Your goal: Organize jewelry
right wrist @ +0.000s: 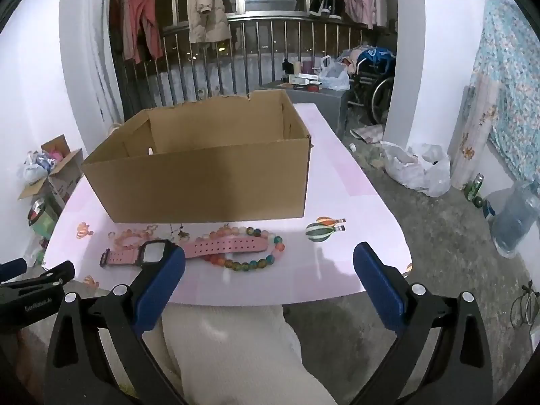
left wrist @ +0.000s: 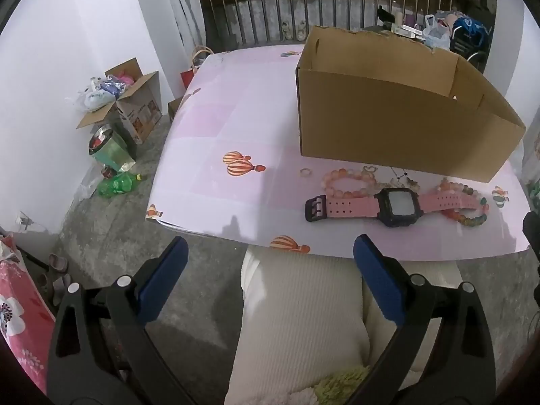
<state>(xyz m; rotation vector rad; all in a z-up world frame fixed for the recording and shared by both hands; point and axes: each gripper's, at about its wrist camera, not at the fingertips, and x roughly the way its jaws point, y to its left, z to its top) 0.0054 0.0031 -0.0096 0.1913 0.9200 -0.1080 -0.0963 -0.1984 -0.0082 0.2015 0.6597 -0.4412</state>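
A pink-strapped black watch [left wrist: 388, 206] [right wrist: 216, 248] lies on the pink table [left wrist: 236, 135] [right wrist: 337, 175] in front of an open cardboard box [left wrist: 398, 125] [right wrist: 202, 182]. A pale pink bead bracelet [left wrist: 341, 184] [right wrist: 130, 238], a multicoloured bead bracelet [left wrist: 472, 214] [right wrist: 256, 263], a small ring [left wrist: 305, 171] and small charms [left wrist: 408, 182] lie around the watch. My left gripper [left wrist: 270, 253] is open and empty, short of the table's near edge. My right gripper [right wrist: 270, 260] is open and empty, at the near edge just before the jewelry.
Floor clutter on the left: an open carton [left wrist: 135, 108], bags and a green bottle [left wrist: 118, 185]. On the right lie white plastic bags [right wrist: 418, 168], a water jug [right wrist: 516, 219] and a wheelchair [right wrist: 374, 81]. A person's light-trousered legs [left wrist: 297, 320] are below the grippers.
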